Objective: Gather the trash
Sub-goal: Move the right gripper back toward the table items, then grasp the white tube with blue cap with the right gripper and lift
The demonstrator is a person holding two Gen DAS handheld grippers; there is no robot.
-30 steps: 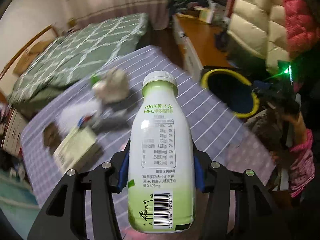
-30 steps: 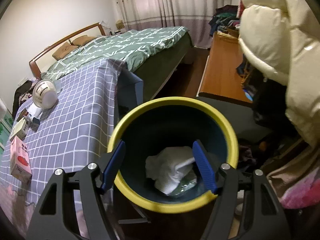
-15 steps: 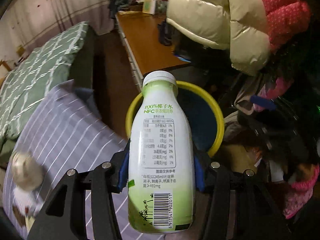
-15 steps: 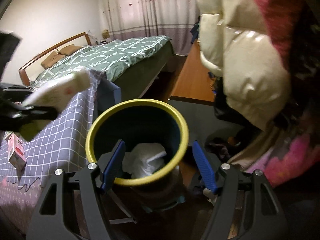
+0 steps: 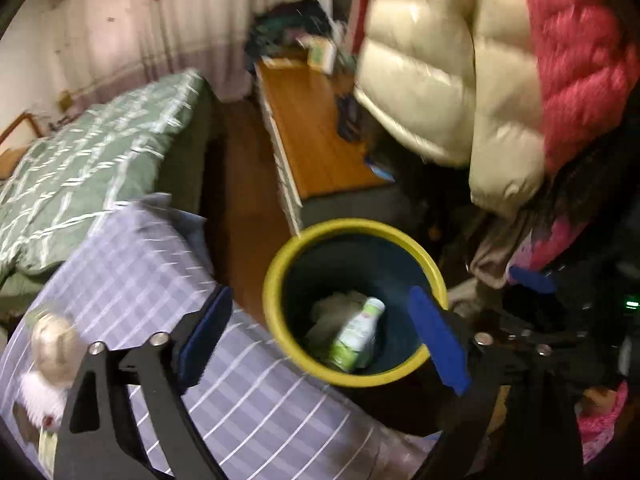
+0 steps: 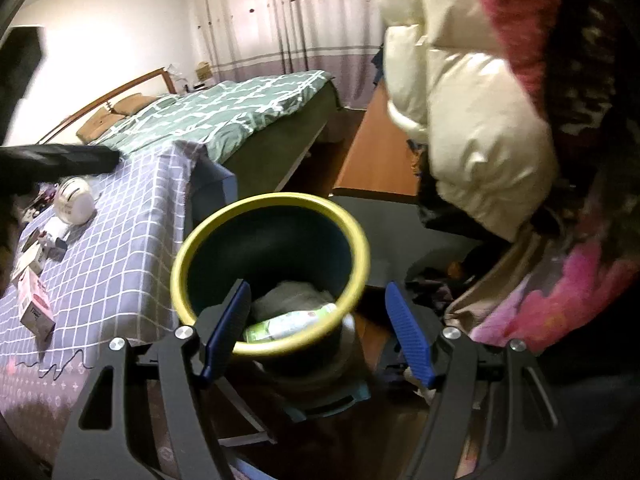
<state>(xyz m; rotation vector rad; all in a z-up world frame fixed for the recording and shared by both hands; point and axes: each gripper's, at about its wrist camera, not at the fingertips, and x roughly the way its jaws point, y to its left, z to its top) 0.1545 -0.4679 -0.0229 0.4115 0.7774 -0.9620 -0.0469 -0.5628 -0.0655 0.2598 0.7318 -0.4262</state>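
**Bottle in the bin, both grippers empty**

Plastic, smooth and glossy, makes up the green-and-white bottle (image 5: 357, 334), which lies on its side at the bottom of the round bin (image 5: 280, 332), cap toward one o'clock in the left wrist view, resting against crumpled pale paper (image 5: 332, 312). The bin is a cylinder with a thick yellow rim and a dark blue inner wall; its mouth is unobstructed.

The left gripper (image 5: 320, 338) has just been opening: its blue ribbed pads stand wide apart at eight and four o'clock of the bin's mouth, with nothing pressed between them. The right gripper (image 6: 316, 330) is also partly spread and holds nothing; its left pad overlaps the near rim, its right pad sits outside the bin at three o'clock. Whether either pad touches the rim I cannot tell.

At nine o'clock of the bin, just beside it, the table (image 6: 120, 248) hangs a soft lilac cloth with a white grid, its edge dropping close to the bin wall. On it sit a small pink-and-white carton (image 6: 34, 304) and a round pale object (image 6: 74, 200), well away from the bin. Puffy quilted jackets (image 5: 460, 80), cream and red, crowd the two o'clock side. Bare wooden floor (image 5: 236, 184) opens at twelve o'clock between the green-quilted bed (image 6: 240, 104) and a low wooden cabinet (image 5: 316, 136).
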